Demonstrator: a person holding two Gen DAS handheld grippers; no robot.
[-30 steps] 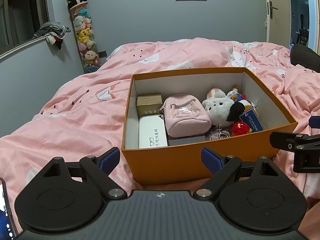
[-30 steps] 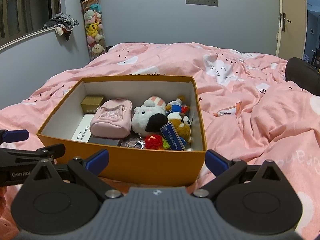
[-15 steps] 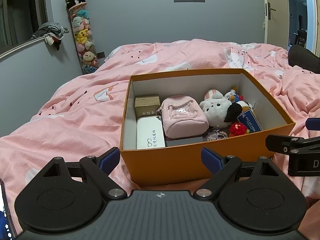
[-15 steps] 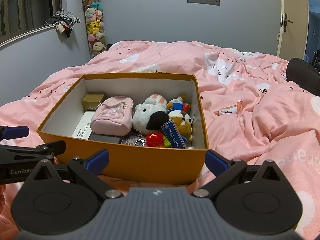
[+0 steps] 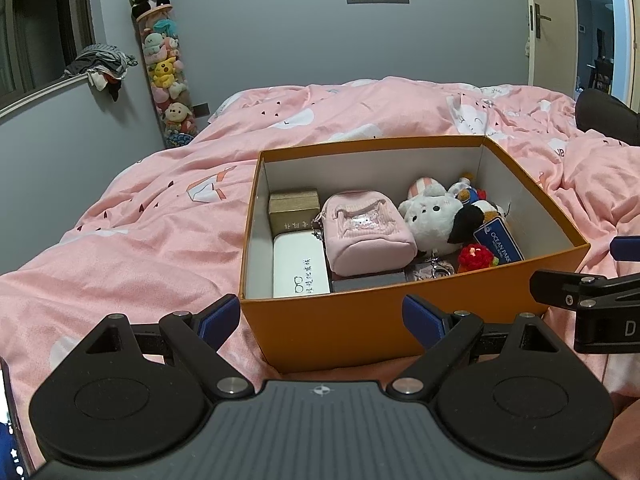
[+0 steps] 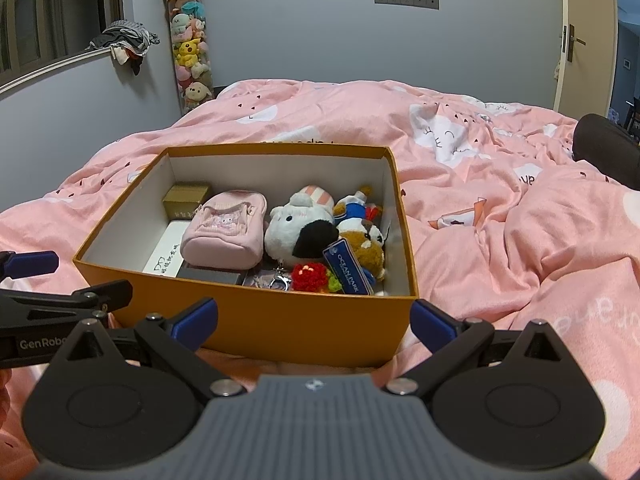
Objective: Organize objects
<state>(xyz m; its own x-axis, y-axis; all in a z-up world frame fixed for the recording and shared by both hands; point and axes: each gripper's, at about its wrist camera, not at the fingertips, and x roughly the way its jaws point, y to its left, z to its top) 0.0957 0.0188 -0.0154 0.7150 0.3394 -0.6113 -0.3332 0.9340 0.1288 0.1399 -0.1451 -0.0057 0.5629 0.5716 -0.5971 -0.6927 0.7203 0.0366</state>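
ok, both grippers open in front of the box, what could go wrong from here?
1. The box sits on a soft, rumpled duvet; a push on its near wall could tip or slide it.
2. The pouch and plush touch, so grabbing one may drag the other.
3. The left gripper and right gripper are close together and could collide.

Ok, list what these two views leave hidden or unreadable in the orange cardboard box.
- Flat grey item: left wrist view, mostly under the pink fabric pouch.
- Keyring trinket: right wrist view, too small and partly behind the box front wall.
- White glasses case: print too small to read.
- Brown plush: half covered by the blue tag.
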